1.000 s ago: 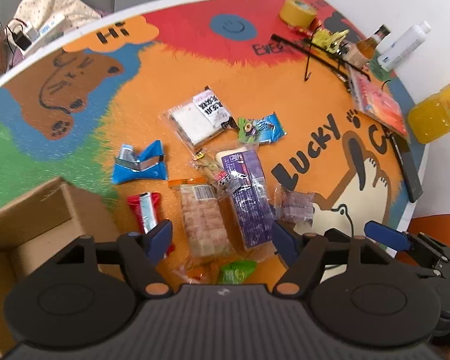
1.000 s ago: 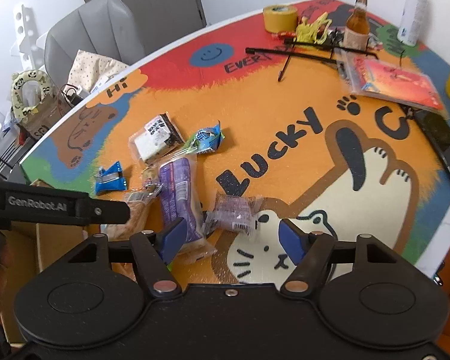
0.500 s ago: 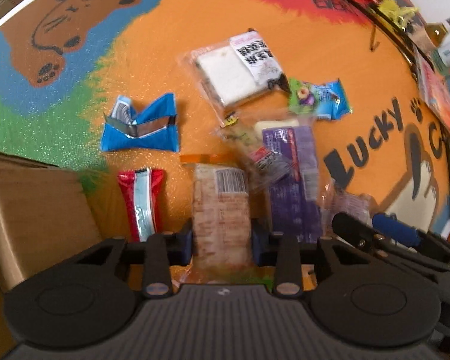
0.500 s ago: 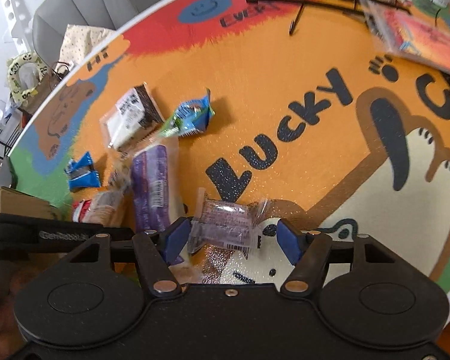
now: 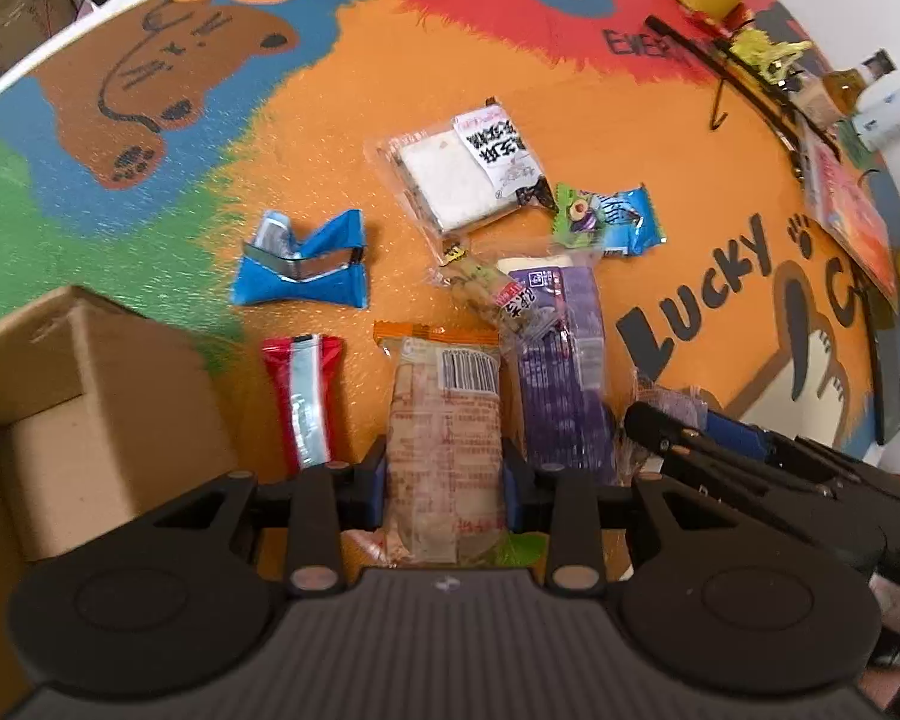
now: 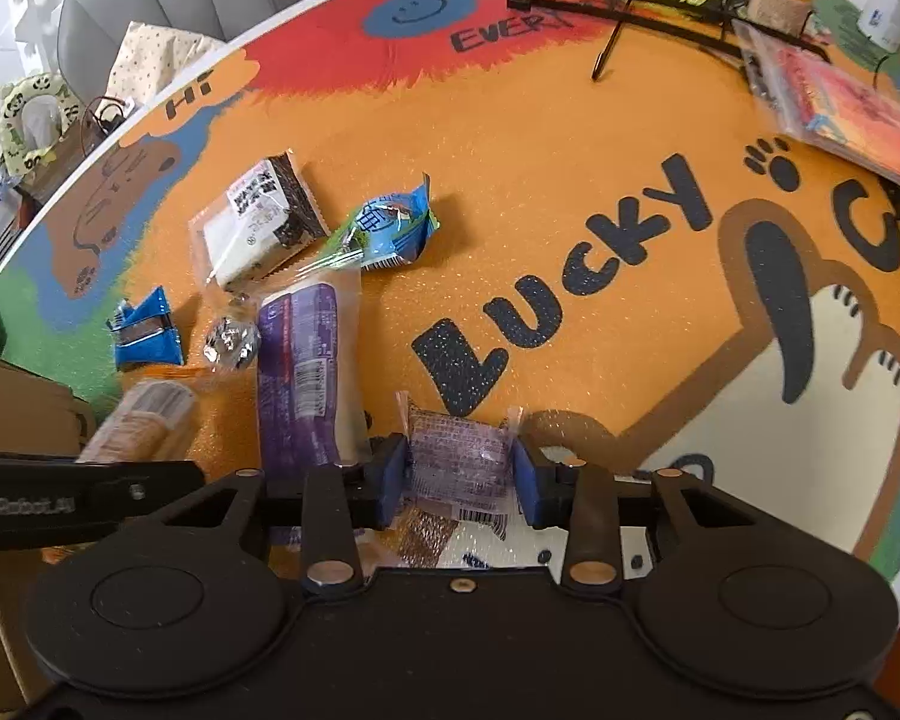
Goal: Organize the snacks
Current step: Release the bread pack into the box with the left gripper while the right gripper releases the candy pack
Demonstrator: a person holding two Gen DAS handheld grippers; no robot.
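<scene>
Round table with a loud cartoon mat (image 5: pixel 342 138), orange in the middle with "Lucky" lettering, snacks scattered over it, and an open brown cardboard box (image 5: pixel 90 384) at the lower left of the left wrist view.

Left wrist view: the left gripper (image 5: pixel 444 483) points steeply down and is clamped on a long clear-wrapped pack of tan biscuits with an orange top edge and a barcode (image 5: pixel 447 420). The pack's long axis runs straight up the frame, away from the fingers, so the pads pinch it across its narrow width near the lower end. The box sits just left of it, which is probably where it's headed. A red-and-silver stick packet (image 5: pixel 303 396) lies between the two.

Right wrist view: the right gripper (image 6: pixel 459 474) is closing on a small crinkly clear packet with purple filling (image 6: pixel 457 459), both blue pads already against its sides. It sits at the bottom centre, beside a long purple pack (image 6: pixel 303 372) to its left.
</scene>
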